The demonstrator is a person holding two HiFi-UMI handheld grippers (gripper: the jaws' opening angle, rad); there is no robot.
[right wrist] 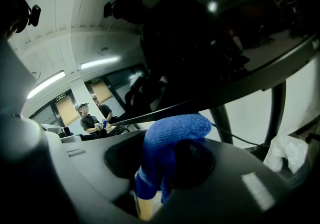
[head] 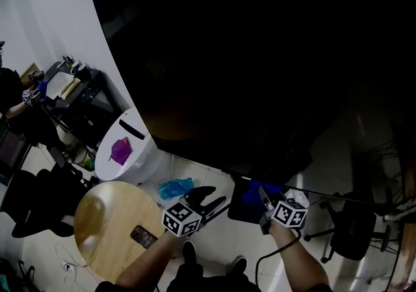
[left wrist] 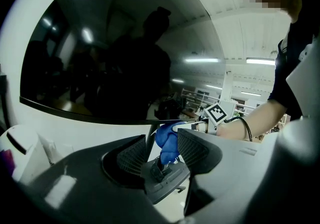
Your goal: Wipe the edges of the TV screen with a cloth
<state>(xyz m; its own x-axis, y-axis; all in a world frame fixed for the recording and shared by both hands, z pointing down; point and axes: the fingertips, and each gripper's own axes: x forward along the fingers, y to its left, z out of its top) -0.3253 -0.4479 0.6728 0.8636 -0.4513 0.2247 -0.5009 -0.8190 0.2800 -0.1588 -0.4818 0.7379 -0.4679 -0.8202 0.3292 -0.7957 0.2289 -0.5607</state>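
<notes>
**Blue cloth at the lower edge of the TV screen, carried by the right tongs**

The blue cloth [head: 259,193] sits low and right of centre in the head view. It is bunched into a pad directly beneath the lower edge [head: 195,162] of the TV screen [head: 260,56], whose dark panel fills the upper right of the frame. In the right gripper view the top of the pad reaches up to that edge. Whether it actually presses on the edge cannot be told.

The right tongs [head: 265,201] are clenched on the cloth, with folds spilling out in front of the jaws. The left tongs [head: 218,196] lie just beside them, toward the left of the frame. Their jaws are released and grasp nothing, and the cloth and the TV stand [left wrist: 162,175] show through the gap from farther off.

The edge's long axis runs across the frame from left to right, sloping slightly downward in the head view, and the tongs point up at it from below. The right hand is the nearer one and the one equipped to wipe, so any stroke would probably run along this axis. A round wooden desk [head: 110,219] stands at lower left, well apart from the work.
</notes>
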